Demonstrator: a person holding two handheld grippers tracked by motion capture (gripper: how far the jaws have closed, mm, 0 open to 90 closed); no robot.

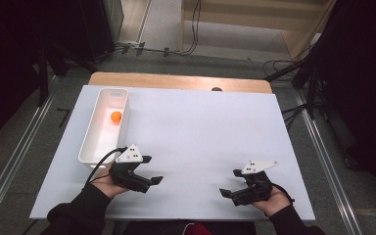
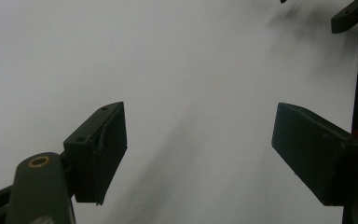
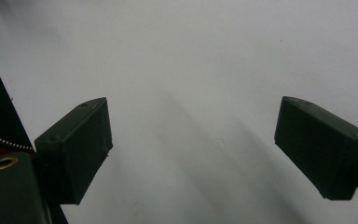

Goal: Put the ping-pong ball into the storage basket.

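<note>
An orange ball (image 1: pixel 116 116) lies inside a long white bin (image 1: pixel 94 139) at the table's left side. My left gripper (image 1: pixel 152 170) rests near the front edge just right of the bin's near end, pointing right, open with nothing between its jaws. The left gripper view looks along its spread jaws (image 2: pixel 198 144) at bare white tabletop, with the right gripper's jaw tip (image 2: pixel 352 16) at the top right corner. My right gripper (image 1: pixel 230 182) sits at the front right, pointing left, also open and empty; the right gripper view shows its jaws (image 3: pixel 193 144) wide apart over the white surface.
The white tabletop (image 1: pixel 196 132) has a wooden strip (image 1: pixel 176 81) along its far edge. Cables and dark stands lie on the floor beyond the table. Metal rails run along both sides.
</note>
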